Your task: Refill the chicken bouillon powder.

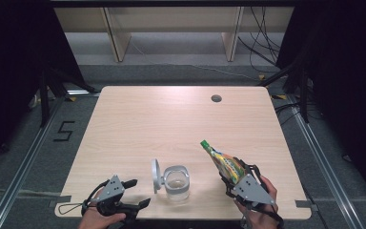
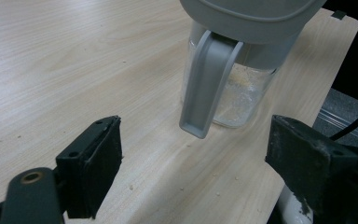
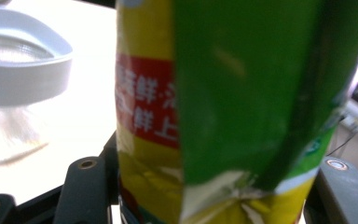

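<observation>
While the right gripper [image 1: 233, 177] pinches the yellow-green pouch [image 1: 223, 161] by its lower body at the near right of the table [image 1: 138, 119], green spout tilted up and left toward the jar [image 1: 176, 182], the left gripper [image 1: 134, 194] rests at the near left, jaws spread and empty, pointing at the jar's hinged lid [image 1: 156, 174]. Pouch looks soft, light and crinkly, probably slick film; it will likely buckle if squeezed hard, so grip mid-body, not the seam. Jar looks like rigid clear plastic with some granules in the bottom; best steadied by its wall or the lid tab.
</observation>
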